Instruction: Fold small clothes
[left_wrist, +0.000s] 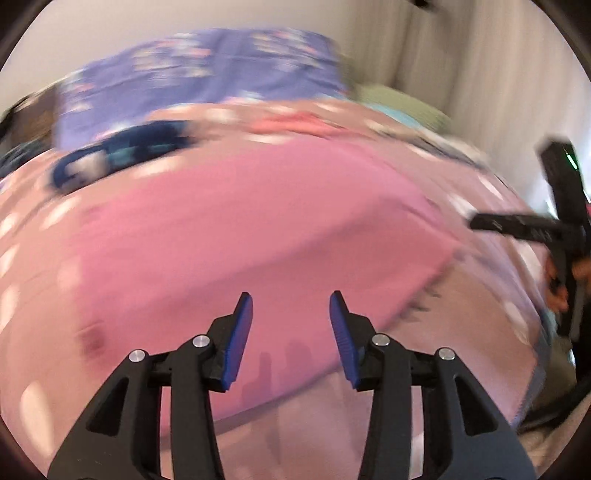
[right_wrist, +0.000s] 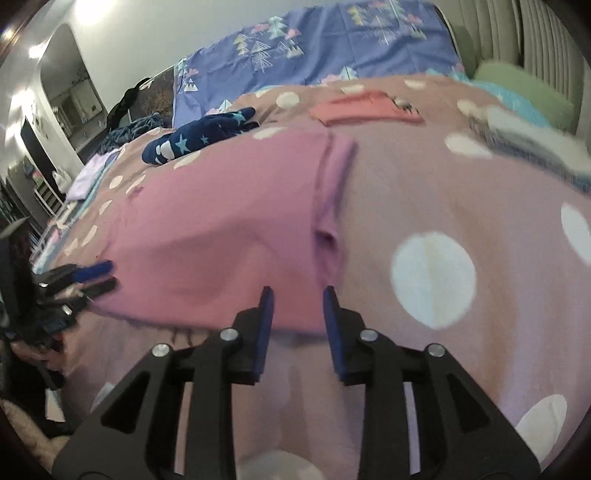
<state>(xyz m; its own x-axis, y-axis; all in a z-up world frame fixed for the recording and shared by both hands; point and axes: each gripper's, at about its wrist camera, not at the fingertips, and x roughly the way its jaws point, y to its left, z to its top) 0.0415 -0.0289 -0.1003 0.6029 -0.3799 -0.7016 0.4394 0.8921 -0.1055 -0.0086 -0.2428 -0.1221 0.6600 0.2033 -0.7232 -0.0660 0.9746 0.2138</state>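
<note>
A pink garment (left_wrist: 240, 229) lies spread flat on the polka-dot bedspread (left_wrist: 332, 413); the left wrist view is motion-blurred. My left gripper (left_wrist: 291, 301) is open and empty, just above the garment's near edge. In the right wrist view the same pink garment (right_wrist: 229, 229) shows a folded edge on its right side. My right gripper (right_wrist: 298, 295) is open and empty at the garment's near right corner. The left gripper (right_wrist: 99, 275) shows at the garment's left edge. The right gripper (left_wrist: 517, 225) shows at the far right.
A navy star-print garment (right_wrist: 199, 136) and a folded coral piece (right_wrist: 365, 105) lie farther back on the bedspread (right_wrist: 461, 332). A blue tree-print pillow (right_wrist: 332, 51) and a green cushion (right_wrist: 524, 88) are at the head. Grey-white clothes (right_wrist: 532, 144) sit at the right.
</note>
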